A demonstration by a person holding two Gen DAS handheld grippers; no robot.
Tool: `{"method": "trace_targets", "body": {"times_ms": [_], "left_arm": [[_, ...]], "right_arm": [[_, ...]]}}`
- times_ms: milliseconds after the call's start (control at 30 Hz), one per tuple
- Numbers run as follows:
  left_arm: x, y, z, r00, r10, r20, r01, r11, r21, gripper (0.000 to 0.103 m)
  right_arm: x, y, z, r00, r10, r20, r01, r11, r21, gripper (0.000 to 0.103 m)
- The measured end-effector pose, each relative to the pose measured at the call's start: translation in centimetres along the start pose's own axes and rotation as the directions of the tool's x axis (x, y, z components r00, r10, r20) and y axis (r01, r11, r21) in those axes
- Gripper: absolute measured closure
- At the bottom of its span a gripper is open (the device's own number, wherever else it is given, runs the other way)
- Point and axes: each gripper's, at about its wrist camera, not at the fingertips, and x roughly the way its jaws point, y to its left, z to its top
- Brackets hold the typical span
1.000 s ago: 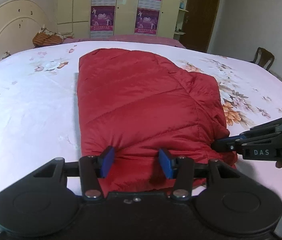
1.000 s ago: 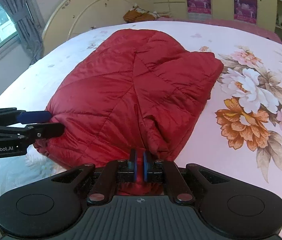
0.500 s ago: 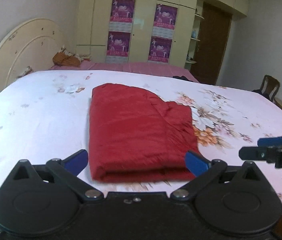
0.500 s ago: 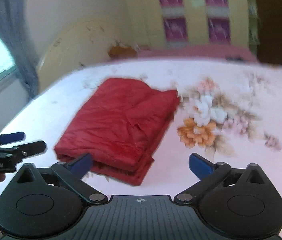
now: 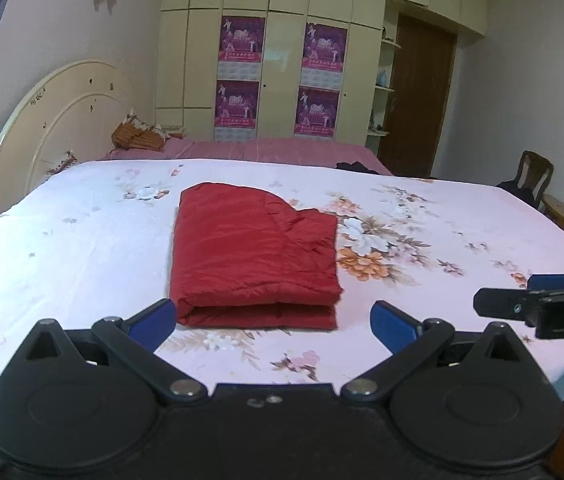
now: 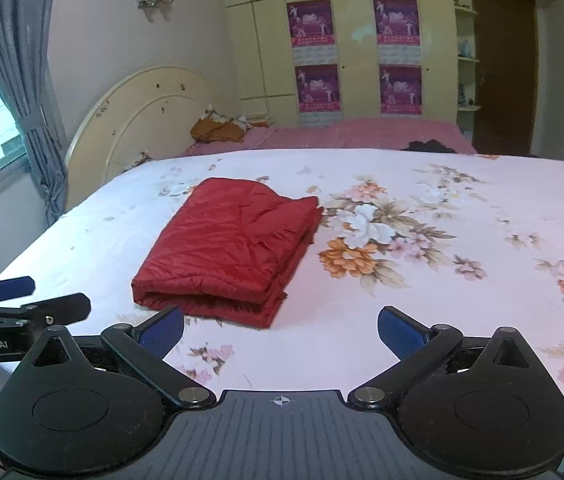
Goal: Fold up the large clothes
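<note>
Floral bedsheet (image 5: 81,248), folded red jacket (image 5: 253,256) lying on it.
Both grippers hang back from the jacket's near folded edge, clear of it: left gripper (image 5: 271,322) and right gripper (image 6: 279,330) each have their blue fingers spread wide apart, nothing between them.

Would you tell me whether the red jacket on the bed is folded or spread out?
Folded. The red jacket lies as a compact rectangle on the floral bedsheet, with stacked layers showing along its near edge.
</note>
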Motion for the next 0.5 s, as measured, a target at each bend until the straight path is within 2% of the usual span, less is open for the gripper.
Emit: {"method": "trace_targets", "body": {"times_ms": [200, 500], "left_arm": [[-2.6, -1.4, -1.2, 1.000, -0.007, 0.010, 0.007, 1.000, -0.008, 0.000], [-3.9, -2.3, -1.7, 1.000, 0.000, 0.027, 0.000, 1.000, 0.003, 0.000]], "right_arm": [[-2.6, 0.0, -1.6, 1.000, -0.003, -0.004, 0.003, 1.000, 0.010, 0.001], [-4.4, -0.1, -2.0, 1.000, -0.001, 0.019, 0.000, 1.000, 0.014, 0.001]]}}
